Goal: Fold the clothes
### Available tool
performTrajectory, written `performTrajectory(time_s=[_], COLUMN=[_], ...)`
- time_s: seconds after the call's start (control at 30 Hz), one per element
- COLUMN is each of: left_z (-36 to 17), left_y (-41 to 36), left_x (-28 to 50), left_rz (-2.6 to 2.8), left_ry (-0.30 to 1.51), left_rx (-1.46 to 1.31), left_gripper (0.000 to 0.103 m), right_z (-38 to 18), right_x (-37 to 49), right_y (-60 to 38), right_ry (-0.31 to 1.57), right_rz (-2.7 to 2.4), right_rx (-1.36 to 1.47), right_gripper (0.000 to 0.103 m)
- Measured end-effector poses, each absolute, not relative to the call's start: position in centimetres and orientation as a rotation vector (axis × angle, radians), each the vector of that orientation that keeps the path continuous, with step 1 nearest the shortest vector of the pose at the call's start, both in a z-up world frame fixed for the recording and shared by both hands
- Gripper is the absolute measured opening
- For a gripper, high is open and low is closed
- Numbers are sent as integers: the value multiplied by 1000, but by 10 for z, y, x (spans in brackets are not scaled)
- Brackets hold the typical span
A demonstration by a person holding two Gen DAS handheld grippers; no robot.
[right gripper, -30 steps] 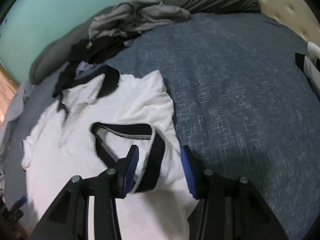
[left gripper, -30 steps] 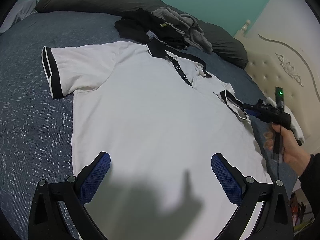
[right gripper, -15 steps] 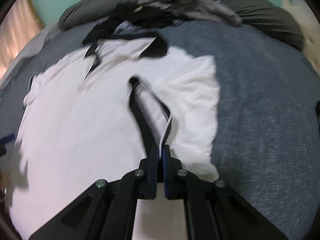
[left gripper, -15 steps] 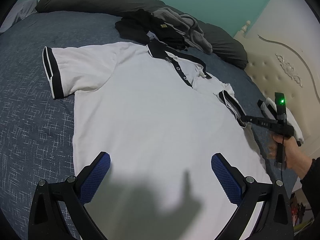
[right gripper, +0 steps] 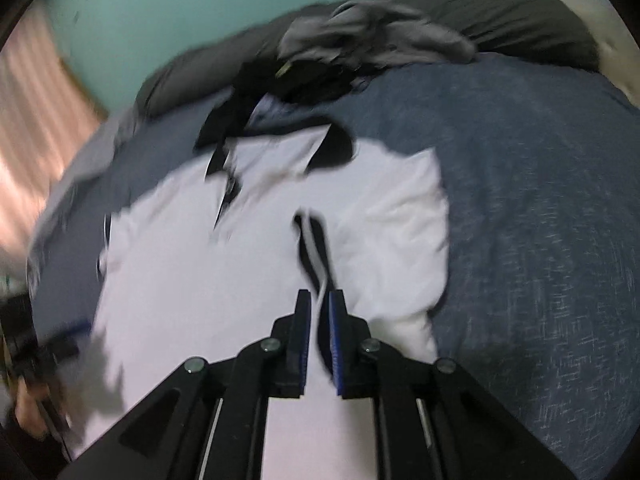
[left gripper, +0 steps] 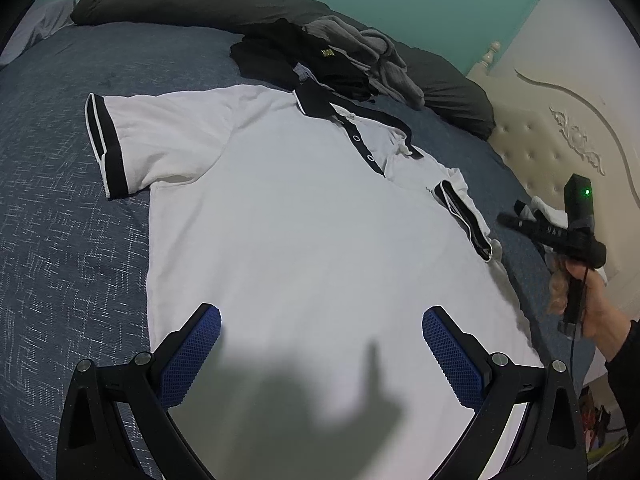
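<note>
White polo shirt lying face up and spread flat on the bed, collar toward the dark pillows, so that its sleeves can be turned inward for folding. Left sleeve extends flat onto the bedspread; the right sleeve is already drawn over the body, its black cuff running into the right gripper. The fingers of this gripper stand almost together and are easing apart slightly, with the cuff's white edge between them; the right wrist view is blurred, but the fabric appears pinched, presumably to carry the sleeve across the chest. The left gripper hangs over the lower shirt with its fingers spread wide and nothing between them, probably waiting to take the hem or the other sleeve. A heap of black and grey clothes lies beyond the collar, apparently awaiting folding. No container is visible.
</note>
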State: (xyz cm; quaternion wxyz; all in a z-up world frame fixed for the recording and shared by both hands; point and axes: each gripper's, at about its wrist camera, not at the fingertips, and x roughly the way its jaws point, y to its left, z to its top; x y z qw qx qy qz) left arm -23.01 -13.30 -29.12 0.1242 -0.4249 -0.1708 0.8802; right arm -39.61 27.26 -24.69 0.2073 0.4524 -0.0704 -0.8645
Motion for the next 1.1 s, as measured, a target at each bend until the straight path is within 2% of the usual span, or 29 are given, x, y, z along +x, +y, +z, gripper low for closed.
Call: performTrajectory(time_s=[0.27, 0.47, 0.53, 0.7, 0.8, 0.97, 1.03, 1.1], left_z=[-293, -294, -294, -292, -292, -292, -291, -290], left_y=[-128, -132, -132, -131, -129, -116, -111, -107], left_x=[-231, -232, -232, -231, -232, -232, -231, -231], left_rz=[2559, 2557, 2555, 2547, 2544, 2547, 2546, 2543], left_ry=[-480, -501, -505, -511, -508, -458, -448, -439], left_rx=[-1244, -1247, -1245, -1238, -1227, -1220, -1217, -1214], left_gripper=[103, 103, 103, 103, 103, 103, 103, 103], right_z=[-287, -301, -299, -275, -263, -271, -279, -283], right_x=[-442, -444, -441, -414, -386, -346, -341, -338], right_y=[254, 211, 212, 252, 285, 328, 336, 341], right_ry=[-326, -171, -183, -395, -572, -765, -815, -847], right_rz=[-2430, -2373, -2378, -2513, -2594, -2685, -2701, -2682], right_rx=[1403, 1425, 1411, 1294, 1208, 1187, 1227, 1245], right_gripper=[9, 12, 12, 13, 29, 30, 37, 37])
